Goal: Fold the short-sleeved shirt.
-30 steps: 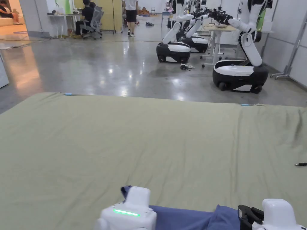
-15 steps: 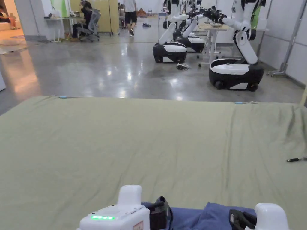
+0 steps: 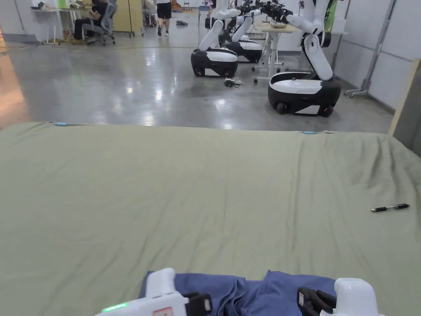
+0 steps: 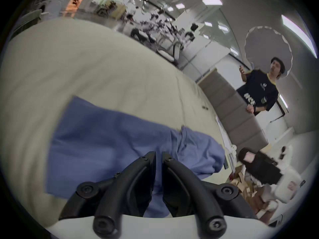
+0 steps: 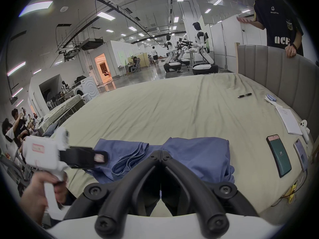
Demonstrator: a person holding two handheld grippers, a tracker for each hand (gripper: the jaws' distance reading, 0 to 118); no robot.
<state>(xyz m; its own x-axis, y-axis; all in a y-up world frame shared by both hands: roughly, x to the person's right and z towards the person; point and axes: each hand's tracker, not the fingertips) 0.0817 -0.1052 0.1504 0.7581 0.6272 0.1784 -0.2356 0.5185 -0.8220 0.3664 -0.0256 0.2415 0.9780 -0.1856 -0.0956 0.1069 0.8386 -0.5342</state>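
Blue shirt (image 3: pixel 263 294), bunched at the bed's (image 3: pixel 205 197) near edge; left gripper (image 4: pixel 158 154) and right gripper (image 5: pixel 162 152) fingers pressed together, each pinching shirt fabric.

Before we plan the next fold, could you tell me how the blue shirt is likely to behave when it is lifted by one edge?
The blue shirt will probably hang limp: it already lies in soft bunched folds. It looks thin, so likely light. On the wrinkled green sheet it may drag rather than slide cleanly.
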